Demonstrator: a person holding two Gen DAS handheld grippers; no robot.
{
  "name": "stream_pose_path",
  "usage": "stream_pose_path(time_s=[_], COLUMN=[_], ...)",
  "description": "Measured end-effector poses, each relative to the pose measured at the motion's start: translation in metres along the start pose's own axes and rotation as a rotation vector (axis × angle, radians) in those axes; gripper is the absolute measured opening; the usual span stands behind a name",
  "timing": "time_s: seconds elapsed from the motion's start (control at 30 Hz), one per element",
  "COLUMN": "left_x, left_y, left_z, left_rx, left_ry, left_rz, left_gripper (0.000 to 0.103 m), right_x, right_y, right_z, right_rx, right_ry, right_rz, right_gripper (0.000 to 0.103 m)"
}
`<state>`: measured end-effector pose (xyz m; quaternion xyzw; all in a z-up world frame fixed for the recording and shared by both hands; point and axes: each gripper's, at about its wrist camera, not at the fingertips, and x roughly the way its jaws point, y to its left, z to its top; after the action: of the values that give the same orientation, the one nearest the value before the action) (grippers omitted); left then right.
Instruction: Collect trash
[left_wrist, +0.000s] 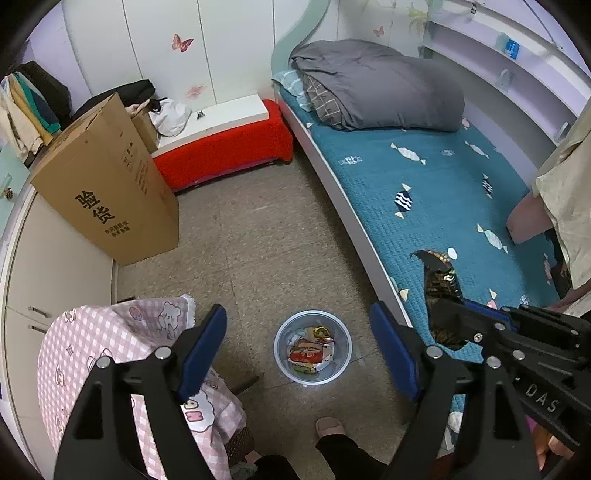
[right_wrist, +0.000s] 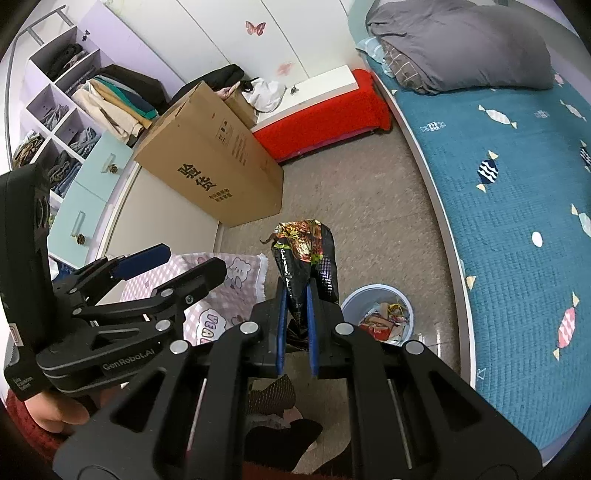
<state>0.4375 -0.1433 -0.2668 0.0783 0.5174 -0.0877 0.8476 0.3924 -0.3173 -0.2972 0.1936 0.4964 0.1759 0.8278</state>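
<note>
The right tongs (right_wrist: 295, 328) are clamped on a crinkled black foil snack bag with red and yellow print (right_wrist: 301, 258), which stands up from the blue pads above the floor. The left tongs (left_wrist: 299, 354) gape wide with nothing between them, directly over a round translucent bin (left_wrist: 312, 349) on the speckled floor (left_wrist: 258, 229), already holding colourful wrappers. A pink checked cloth (left_wrist: 110, 350) lies beside the bin, and the teal quilted bed (left_wrist: 424, 192) lies on its other side.
</note>
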Motion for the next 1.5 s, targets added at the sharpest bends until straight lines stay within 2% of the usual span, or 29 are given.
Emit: stream_pose_path(time_s=[0.43, 0.97, 1.2, 1.23, 1.27, 1.33, 1.5], left_x=[0.008, 0.005, 0.0, -0.002, -0.003, -0.005, -0.015], left_y=[0.028, 0.089, 0.107, 0.11, 0.111, 0.116, 0.123], left_z=[-0.017, -0.057, -0.07, -0.072, -0.073, -0.075, -0.085], left_rx=[-0.082, -0.266, -0.31, -0.315, -0.319, -0.328, -0.347], left_ry=[0.048, 0.11, 0.135, 0.136, 0.136, 0.137, 0.13], left_rz=[0.059, 0.158, 0.193, 0.198, 0.201, 0.202, 0.202], left_gripper=[0.08, 0.08, 0.079, 0.079, 0.079, 0.08, 0.08], right_x=[0.02, 0.06, 0.083, 0.085, 0.088, 0.089, 0.089], right_y=[0.007, 0.019, 0.02, 0.02, 0.021, 0.022, 0.027], right_z=[-0.005, -0.002, 0.002, 0.002, 0.003, 0.003, 0.001], right_rx=[-0.022, -0.077, -0.083, -0.083, -0.088, -0.089, -0.082], right_ry=[0.057, 0.128, 0.155, 0.155, 0.151, 0.131, 0.134], right_rz=[0.021, 0.024, 0.006, 0.003, -0.009, -0.039, -0.049], right_gripper=[0.01, 0.013, 0.013, 0.018, 0.036, 0.058, 0.058])
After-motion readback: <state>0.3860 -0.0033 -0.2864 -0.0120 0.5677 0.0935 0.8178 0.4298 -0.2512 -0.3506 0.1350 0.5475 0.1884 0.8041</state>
